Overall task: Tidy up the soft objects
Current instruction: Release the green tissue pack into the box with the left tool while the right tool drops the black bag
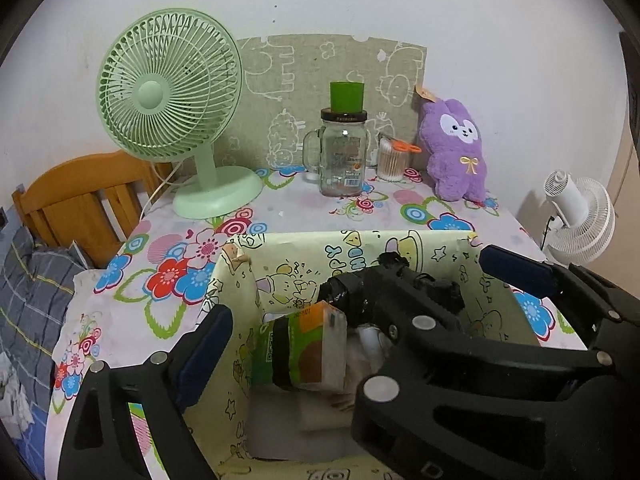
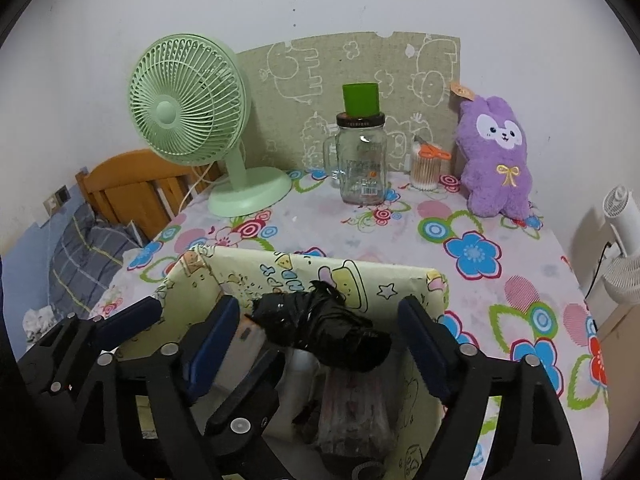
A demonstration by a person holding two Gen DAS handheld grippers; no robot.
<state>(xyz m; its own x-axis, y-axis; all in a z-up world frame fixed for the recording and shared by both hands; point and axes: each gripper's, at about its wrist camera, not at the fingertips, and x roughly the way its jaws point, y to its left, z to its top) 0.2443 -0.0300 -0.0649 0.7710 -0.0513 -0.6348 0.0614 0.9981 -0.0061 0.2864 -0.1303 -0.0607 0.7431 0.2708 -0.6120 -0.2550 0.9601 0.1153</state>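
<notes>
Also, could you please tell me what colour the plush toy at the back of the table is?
The plush toy is purple with a white face, clearest in the right wrist view.

White wall (image 1: 480, 20), wooden headboard (image 1: 80, 196), floral-clothed table (image 1: 304, 212)

Both cameras sit close above the box (image 1: 240, 280) at the near edge of the table (image 1: 304, 208), looking forward and tilted down. The left view stands a little more to the left, the right view more to the right. Both share the far fan (image 2: 188, 104), jar (image 2: 362, 160), plush (image 2: 496, 156) and wall.
</notes>
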